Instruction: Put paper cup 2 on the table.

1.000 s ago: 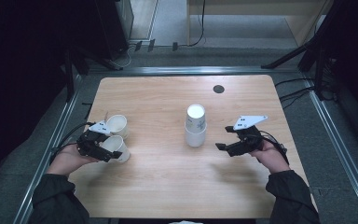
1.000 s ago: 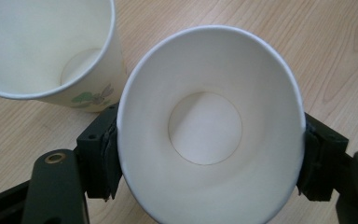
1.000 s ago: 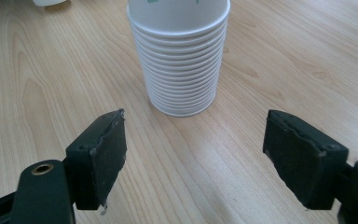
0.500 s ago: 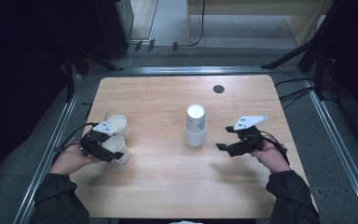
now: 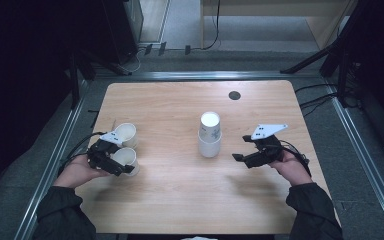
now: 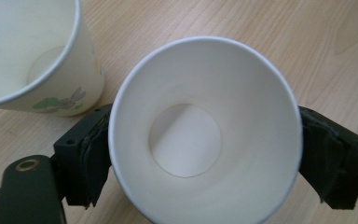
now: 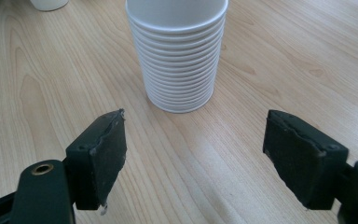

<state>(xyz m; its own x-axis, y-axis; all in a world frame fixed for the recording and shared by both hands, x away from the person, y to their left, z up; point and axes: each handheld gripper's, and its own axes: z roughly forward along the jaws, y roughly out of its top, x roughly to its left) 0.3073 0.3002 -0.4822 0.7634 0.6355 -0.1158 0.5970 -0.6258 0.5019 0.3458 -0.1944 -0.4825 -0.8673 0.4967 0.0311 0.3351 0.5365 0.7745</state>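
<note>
Two white paper cups stand upright at the table's left. The nearer cup (image 5: 126, 158) (image 6: 205, 135) sits between the jaws of my left gripper (image 5: 116, 162) (image 6: 200, 158). Those jaws have just been opening; the rim is round and unsqueezed, with a pad close on each side. The other cup (image 5: 125, 134) (image 6: 32, 56), printed with a small green picture, stands just behind. An upside-down stack of several cups (image 5: 210, 135) (image 7: 177, 51) is at the table's middle. My right gripper (image 5: 241, 159) (image 7: 193, 154) is open and holds nothing, pointing at the stack from its right, a short way off.
The wooden table (image 5: 180, 200) has a small dark round disc (image 5: 234, 95) near its far edge. Metal rails (image 5: 360, 150) run along both sides, and cables (image 5: 315, 92) lie on the floor beyond the right one.
My left gripper's jaws have spread wider around the near cup, which stays standing on the table. Neither hand has shifted, and the right gripper looks the same.
</note>
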